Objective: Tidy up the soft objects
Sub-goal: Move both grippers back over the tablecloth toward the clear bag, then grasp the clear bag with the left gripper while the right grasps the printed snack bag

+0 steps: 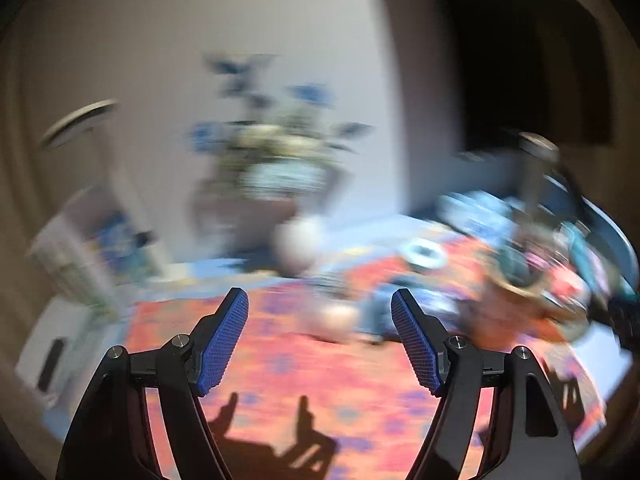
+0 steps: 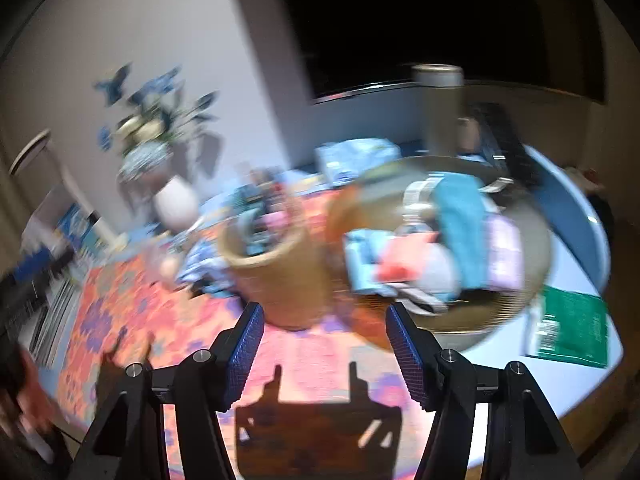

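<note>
Though both views are smeared with blur, the left gripper [image 1: 320, 338] and right gripper [image 2: 322, 354] each hang with jaws apart and nothing between them above the orange floral cloth [image 2: 120, 312]. Folded soft cloths [image 2: 436, 240], seemingly towels, lie piled in a wide basket [image 2: 480, 316] beside a smaller woven basket [image 2: 276, 284].

Both views are heavily smeared by motion blur; only the tongs' own blue pads [image 1: 224, 342] and black arms are rendered sharply. In the left view the flower vase [image 1: 276, 184] is streaked, and in the right view the baskets [image 2: 276, 276] and folded cloths [image 2: 456, 232] are softened beyond detail. Hard light is cast from behind and above, so crisp dark shadows [image 2: 316, 424] of the tongs are thrown on the patterned cloth [image 1: 320, 376]. Fisheye bending and dark vignetting are seen at the edges.
</note>
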`<state>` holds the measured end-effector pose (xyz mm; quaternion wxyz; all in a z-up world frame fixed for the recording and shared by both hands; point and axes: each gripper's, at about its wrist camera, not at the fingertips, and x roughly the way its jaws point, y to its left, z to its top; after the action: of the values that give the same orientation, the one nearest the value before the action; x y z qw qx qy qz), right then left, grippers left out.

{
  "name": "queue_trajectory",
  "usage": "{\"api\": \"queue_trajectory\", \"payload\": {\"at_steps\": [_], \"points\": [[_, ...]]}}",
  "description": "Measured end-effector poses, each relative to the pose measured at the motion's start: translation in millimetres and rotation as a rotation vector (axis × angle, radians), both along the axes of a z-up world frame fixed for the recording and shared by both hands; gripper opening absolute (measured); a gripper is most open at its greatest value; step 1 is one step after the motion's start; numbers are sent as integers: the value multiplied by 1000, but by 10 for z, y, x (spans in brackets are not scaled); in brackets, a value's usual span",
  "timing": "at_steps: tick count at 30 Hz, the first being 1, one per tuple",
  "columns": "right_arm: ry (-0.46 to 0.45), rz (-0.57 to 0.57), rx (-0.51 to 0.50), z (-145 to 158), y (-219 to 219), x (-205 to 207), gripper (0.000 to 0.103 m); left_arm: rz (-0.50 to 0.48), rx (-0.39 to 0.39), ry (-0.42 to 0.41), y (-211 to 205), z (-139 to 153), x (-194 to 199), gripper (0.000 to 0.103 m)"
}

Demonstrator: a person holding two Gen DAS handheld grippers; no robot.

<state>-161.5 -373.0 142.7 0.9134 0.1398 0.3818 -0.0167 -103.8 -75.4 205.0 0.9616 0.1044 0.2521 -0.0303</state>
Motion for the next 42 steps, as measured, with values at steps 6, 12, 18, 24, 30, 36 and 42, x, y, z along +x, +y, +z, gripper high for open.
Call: {"api": "queue_trajectory", "payload": {"at_steps": [6,12,18,24,30,36,42], "points": [[39,206,-16,-201,947,388,62,48,-47,47,643,-148,325,73],[90,300,-223,-518,1685,894,61,-48,-114,222,519,-930,874,73],[145,323,-486,-707,1923,1414,61,-110,-236,329,419,-1347,1389,73],[185,384,-717,-922,2103,1727,62,-238,-251,379,389,-1523,1795,84],[210,398,-823,-1120,2159,1923,62,-376,-246,453,234,-1700,1935,87],[230,417,-780,-1135,2101,2006,58,-422,-209,461,143,-1798,1871,73],[188,454,-595,-904,1990,1866,37,-387,-215,433,270,-1672,1742,47]]}}
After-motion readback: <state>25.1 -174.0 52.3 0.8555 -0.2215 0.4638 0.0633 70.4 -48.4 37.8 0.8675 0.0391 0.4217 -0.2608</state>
